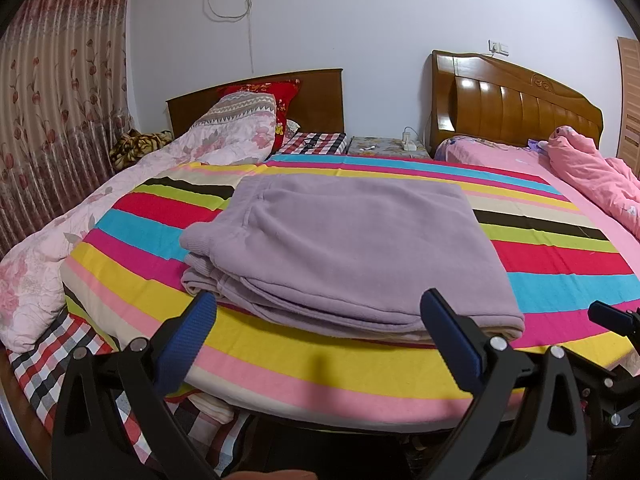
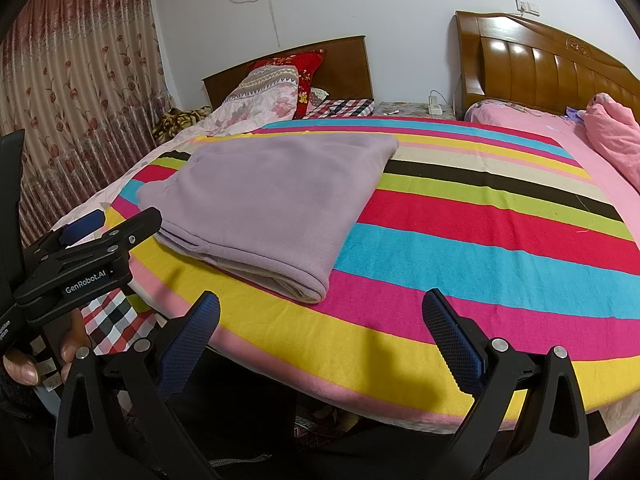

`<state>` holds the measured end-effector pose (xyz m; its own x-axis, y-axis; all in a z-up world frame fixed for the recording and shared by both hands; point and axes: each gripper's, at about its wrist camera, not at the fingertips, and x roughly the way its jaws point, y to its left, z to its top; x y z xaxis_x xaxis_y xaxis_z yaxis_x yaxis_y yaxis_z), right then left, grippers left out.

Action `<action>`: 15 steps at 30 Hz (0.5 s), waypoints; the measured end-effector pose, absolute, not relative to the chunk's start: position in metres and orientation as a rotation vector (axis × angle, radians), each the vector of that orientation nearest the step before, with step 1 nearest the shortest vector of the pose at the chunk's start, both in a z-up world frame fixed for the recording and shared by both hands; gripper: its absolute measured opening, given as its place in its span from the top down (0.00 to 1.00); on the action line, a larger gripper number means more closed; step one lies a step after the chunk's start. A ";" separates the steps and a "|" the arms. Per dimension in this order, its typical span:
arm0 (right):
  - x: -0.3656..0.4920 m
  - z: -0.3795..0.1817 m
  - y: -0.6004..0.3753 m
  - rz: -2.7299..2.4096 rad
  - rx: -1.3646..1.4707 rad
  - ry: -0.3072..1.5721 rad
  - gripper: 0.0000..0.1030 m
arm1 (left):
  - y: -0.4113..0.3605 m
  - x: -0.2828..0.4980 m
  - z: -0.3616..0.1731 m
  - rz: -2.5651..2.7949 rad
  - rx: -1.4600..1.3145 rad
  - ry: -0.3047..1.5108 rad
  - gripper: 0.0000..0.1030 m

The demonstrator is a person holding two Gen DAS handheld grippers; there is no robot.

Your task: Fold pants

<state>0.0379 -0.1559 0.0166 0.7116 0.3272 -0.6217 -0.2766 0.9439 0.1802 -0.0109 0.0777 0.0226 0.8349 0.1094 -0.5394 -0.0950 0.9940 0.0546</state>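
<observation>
Lilac fleece pants point(image 1: 344, 248) lay folded on the striped blanket point(image 1: 320, 364) in the left wrist view, the left gripper point(image 1: 320, 320) spread wide, empty. From the right wrist, the right gripper point(image 2: 320, 320) gaped beside them, holding nothing.

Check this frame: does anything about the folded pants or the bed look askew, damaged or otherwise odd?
Nothing stands out. The purple pants lie folded in a compact stack on the striped blanket, with only the cuff edges at the near left corner slightly uneven. Both the left tool and right tool are open and empty.
</observation>
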 end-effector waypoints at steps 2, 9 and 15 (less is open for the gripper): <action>0.038 0.017 -0.156 0.336 0.075 0.704 0.05 | 0.078 -0.012 0.023 0.109 0.025 0.573 0.01; 0.038 0.017 -0.156 0.336 0.076 0.704 0.05 | 0.079 -0.011 0.023 0.108 0.026 0.572 0.01; 0.038 0.017 -0.157 0.337 0.075 0.704 0.05 | 0.077 -0.014 0.026 0.113 0.025 0.555 0.01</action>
<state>0.0376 -0.1569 0.0168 0.7107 0.3288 -0.6219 -0.2786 0.9433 0.1803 -0.0139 0.0768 0.0265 0.8437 0.1140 -0.5246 -0.1003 0.9935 0.0545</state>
